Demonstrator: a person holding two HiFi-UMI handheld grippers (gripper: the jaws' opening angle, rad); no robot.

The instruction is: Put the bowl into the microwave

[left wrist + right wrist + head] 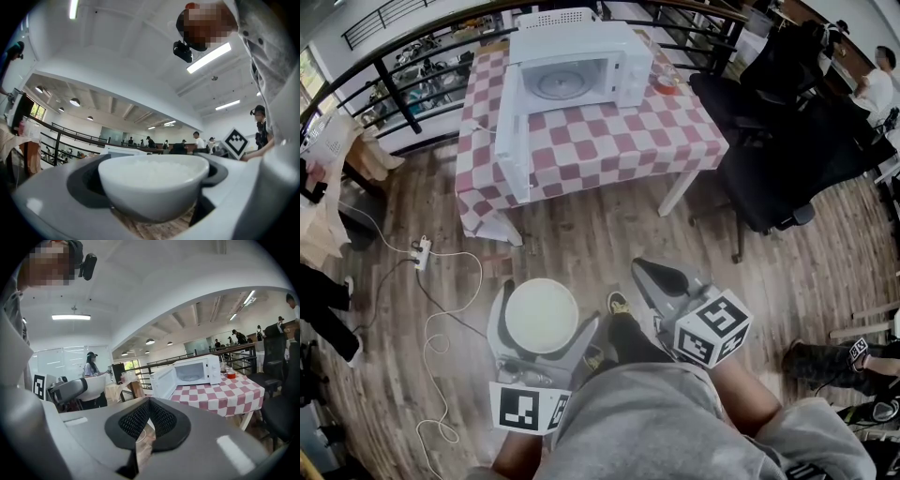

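We hold both tools low and close against our body, forearms reaching forward from under the grey top and each ending behind a marker cube (713, 327). The left gripper (546, 307) points ahead and sits level, its two jaws spread wide and pressed to opposite sides of the white bowl (541, 316), which stands upright between them above the wood floor (609, 244). The right gripper (659, 278) is just to the right of the left one and angled slightly inward, its black pads (161, 420) brought together with nothing between them. The microwave (581, 70) stands well ahead of both tools on the checked table (675, 131), its door (512, 131) swung fully open; from the right gripper it lies ahead and a little to the right. Our hands are hidden under the cubes and the tool bodies. From the left gripper the bowl fills the gap, covers most of the pads, and blocks nearly everything ahead. Whether the bowl holds anything is hard to tell.
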